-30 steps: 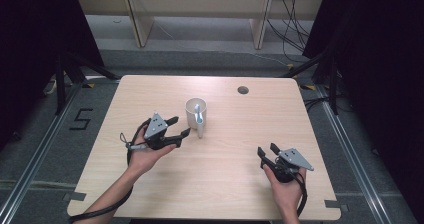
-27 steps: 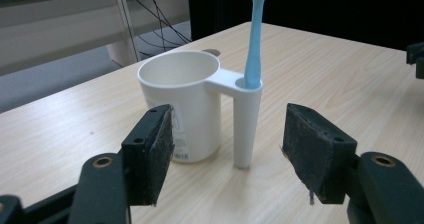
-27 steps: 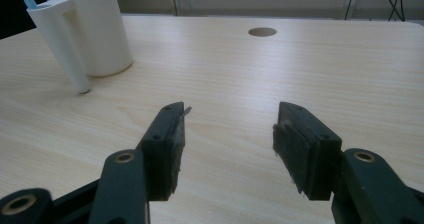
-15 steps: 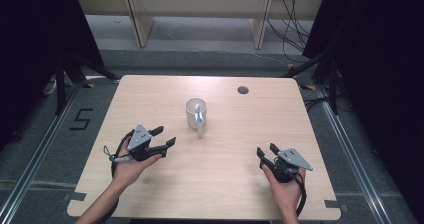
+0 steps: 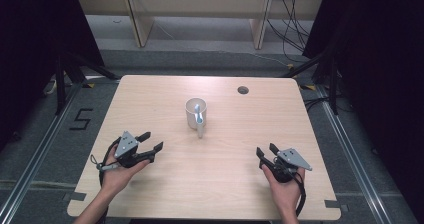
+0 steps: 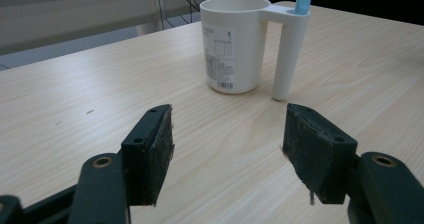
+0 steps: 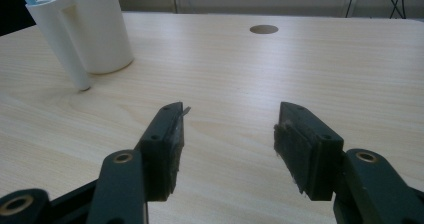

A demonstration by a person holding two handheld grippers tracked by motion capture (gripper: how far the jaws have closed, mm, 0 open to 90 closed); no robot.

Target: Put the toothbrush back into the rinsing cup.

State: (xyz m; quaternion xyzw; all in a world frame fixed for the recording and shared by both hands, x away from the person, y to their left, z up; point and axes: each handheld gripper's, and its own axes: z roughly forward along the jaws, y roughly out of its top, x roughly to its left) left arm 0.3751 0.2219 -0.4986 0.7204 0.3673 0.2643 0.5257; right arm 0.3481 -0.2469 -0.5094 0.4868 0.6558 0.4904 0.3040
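Having drawn back from the white cup [image 5: 194,112], left tongs [image 5: 152,141] agape.

Your high view looks from above your side, forward and down on the whole table [image 5: 165,194], from rather far. Your left gripper view sits low near the tabletop and faces the white cup [image 6: 235,44] from close. Your right gripper view is also low, with the same cup [image 7: 97,29] farther off at its left. All three views share this cup [image 5: 195,114].
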